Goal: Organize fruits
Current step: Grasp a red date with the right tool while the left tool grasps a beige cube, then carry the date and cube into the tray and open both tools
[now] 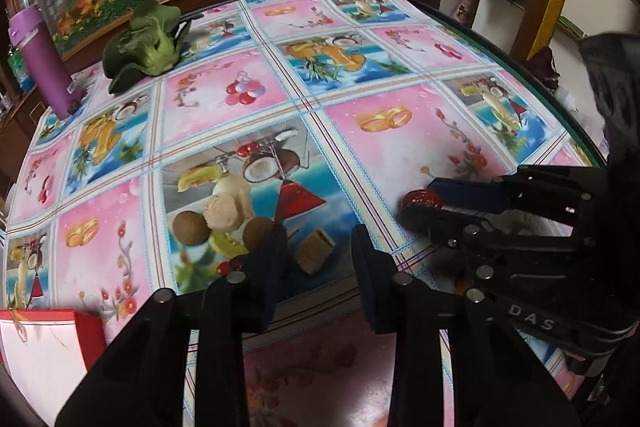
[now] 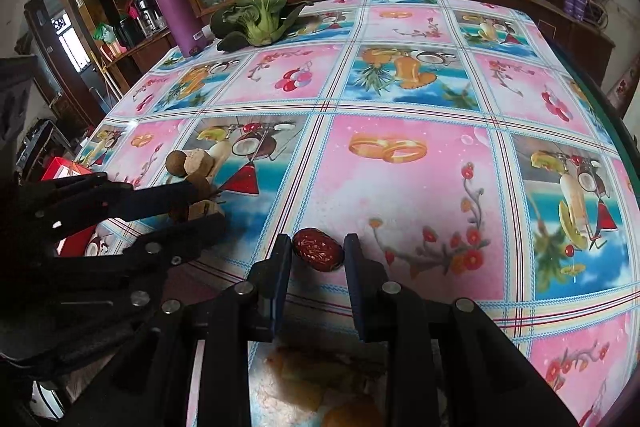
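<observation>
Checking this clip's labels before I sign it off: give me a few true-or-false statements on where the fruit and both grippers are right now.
1. The right gripper is open with the red date between its fingers. True.
2. The left gripper is shut on a brown fruit. False: it is open, and the tan block lies on the table between its fingers.
3. The leafy green vegetable lies at the far end of the table, beside the purple bottle. True.
4. The purple bottle lies on its side. False: it stands upright.
5. The red date sits among the brown round fruits. False: it lies apart, to their right.
</observation>
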`<state>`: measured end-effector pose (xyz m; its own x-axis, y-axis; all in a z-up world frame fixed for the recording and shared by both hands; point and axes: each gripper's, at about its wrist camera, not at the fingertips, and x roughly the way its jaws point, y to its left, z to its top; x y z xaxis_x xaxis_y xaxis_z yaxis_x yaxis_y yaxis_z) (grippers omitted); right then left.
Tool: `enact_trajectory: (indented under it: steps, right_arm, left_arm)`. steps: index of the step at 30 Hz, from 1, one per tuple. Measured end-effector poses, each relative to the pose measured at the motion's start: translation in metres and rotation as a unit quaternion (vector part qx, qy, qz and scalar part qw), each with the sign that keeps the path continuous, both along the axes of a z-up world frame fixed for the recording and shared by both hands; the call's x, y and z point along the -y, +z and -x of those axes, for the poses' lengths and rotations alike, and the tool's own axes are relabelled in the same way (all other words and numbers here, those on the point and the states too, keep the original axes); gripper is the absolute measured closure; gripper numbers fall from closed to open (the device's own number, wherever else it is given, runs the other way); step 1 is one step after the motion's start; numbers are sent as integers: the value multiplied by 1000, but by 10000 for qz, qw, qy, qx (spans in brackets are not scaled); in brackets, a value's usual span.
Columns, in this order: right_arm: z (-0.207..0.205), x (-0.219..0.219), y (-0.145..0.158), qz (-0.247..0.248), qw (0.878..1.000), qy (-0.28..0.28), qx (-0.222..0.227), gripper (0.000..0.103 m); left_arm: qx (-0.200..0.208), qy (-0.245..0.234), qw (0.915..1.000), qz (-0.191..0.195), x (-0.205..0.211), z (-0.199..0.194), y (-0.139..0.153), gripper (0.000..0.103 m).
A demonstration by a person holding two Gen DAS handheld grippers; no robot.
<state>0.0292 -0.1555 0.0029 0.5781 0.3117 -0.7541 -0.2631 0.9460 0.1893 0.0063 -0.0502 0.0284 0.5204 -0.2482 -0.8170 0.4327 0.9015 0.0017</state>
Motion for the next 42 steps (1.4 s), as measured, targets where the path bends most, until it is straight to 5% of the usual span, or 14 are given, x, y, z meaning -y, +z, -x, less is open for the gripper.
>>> enact_trajectory:
  steps: [4, 12, 23, 34, 42]
  right_arm:
    - [0, 0, 0, 1, 10000, 1, 3, 77]
    - [0, 1, 0, -44, 10000, -25, 41, 77]
    - [21, -12, 23, -523, 9973, 122, 493, 78]
    - [77, -148, 66, -727, 9829, 1469, 841, 78]
    - [105, -244, 53, -383, 9707, 2262, 713, 78]
  left_arm:
    - [-153, 13, 9999, 36, -3, -5, -11, 80]
    - [-116, 229, 9995, 156, -7, 1, -9, 80]
    - [624, 1092, 9909, 486, -67, 87, 54, 80]
    - [947, 3070, 9469, 112, -221, 154, 63, 80]
    - [902, 3629, 9274, 92, -280, 177, 48, 80]
